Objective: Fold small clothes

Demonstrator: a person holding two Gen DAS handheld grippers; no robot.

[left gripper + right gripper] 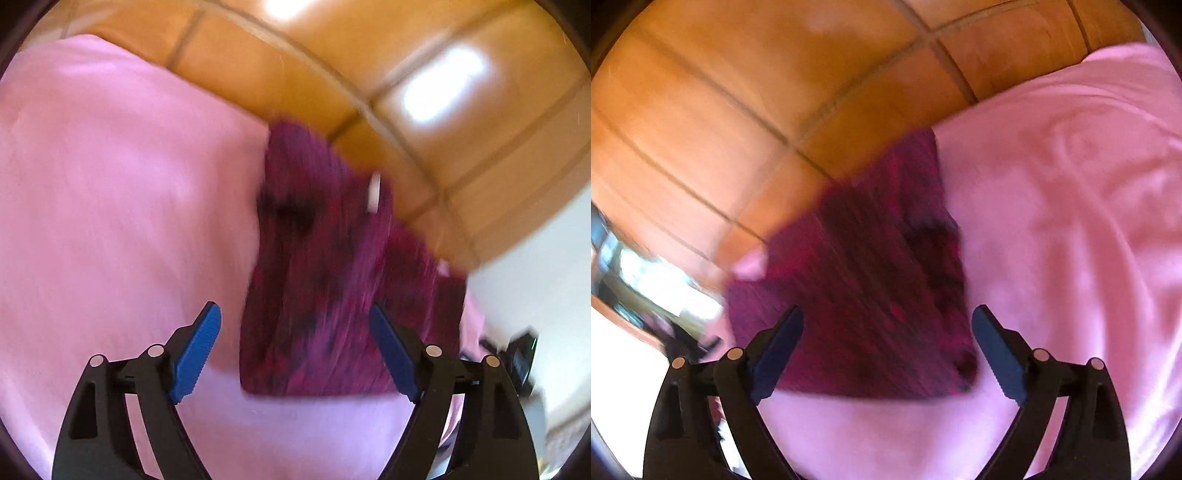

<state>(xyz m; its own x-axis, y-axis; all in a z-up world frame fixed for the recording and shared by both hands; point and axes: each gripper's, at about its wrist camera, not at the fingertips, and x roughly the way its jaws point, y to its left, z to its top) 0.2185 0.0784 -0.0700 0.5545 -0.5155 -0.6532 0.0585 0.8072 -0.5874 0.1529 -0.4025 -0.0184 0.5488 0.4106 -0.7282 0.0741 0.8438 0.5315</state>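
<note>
A dark magenta knitted garment [325,280] with a small white tag lies on a pink sheet [110,184]. Its far end hangs over the sheet's edge toward the floor. My left gripper [295,325] is open and empty, hovering over the garment's near part. In the right wrist view the same garment [871,280] lies ahead on the pink sheet [1071,221]. My right gripper [886,325] is open and empty, hovering over its near edge. Both views are blurred by motion.
An orange tiled floor [369,74] lies beyond the sheet's edge and also shows in the right wrist view [738,110]. A dark device [524,354] sits at the right edge by a white surface. Bright blurred objects [646,280] show at the left.
</note>
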